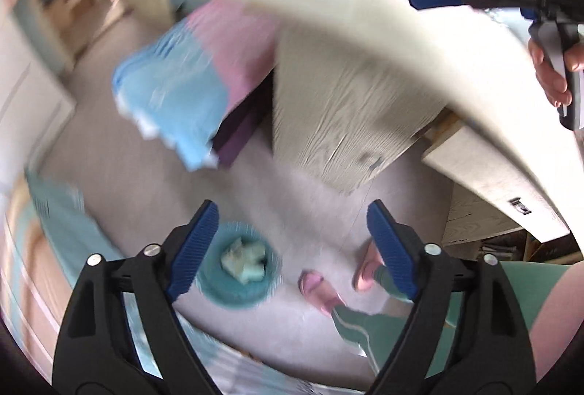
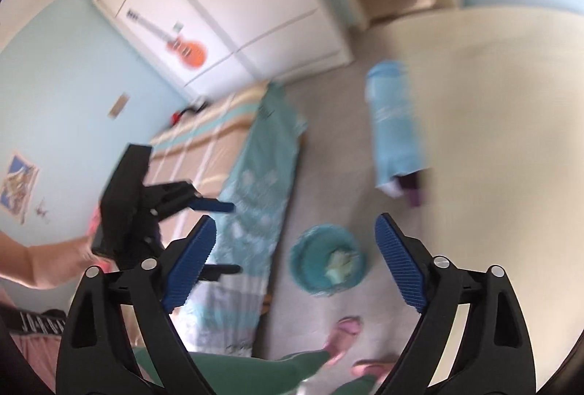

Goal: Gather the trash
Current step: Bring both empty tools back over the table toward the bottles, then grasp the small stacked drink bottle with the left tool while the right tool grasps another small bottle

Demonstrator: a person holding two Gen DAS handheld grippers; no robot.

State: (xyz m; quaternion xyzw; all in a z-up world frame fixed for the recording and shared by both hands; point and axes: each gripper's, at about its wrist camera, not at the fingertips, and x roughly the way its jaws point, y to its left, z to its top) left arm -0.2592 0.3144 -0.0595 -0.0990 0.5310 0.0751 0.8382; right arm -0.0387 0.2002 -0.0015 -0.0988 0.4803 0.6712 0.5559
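Both grippers empty above the bin

Left gripper (image 1: 292, 241) and right gripper (image 2: 295, 258) both gape wide, holding nothing. The teal bin (image 2: 310, 263) sits on the floor between bed (image 2: 255, 176) and desk (image 2: 492, 139), crumpled paper (image 2: 339, 265) inside.

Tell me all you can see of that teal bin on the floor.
The teal bin is round and open-topped, standing upright on the pale carpet near the bed. It looks like plastic, though blur hides details. Crumpled pale paper lies inside. Neither pair of tongs touches it; the person's slippered feet stand close by.
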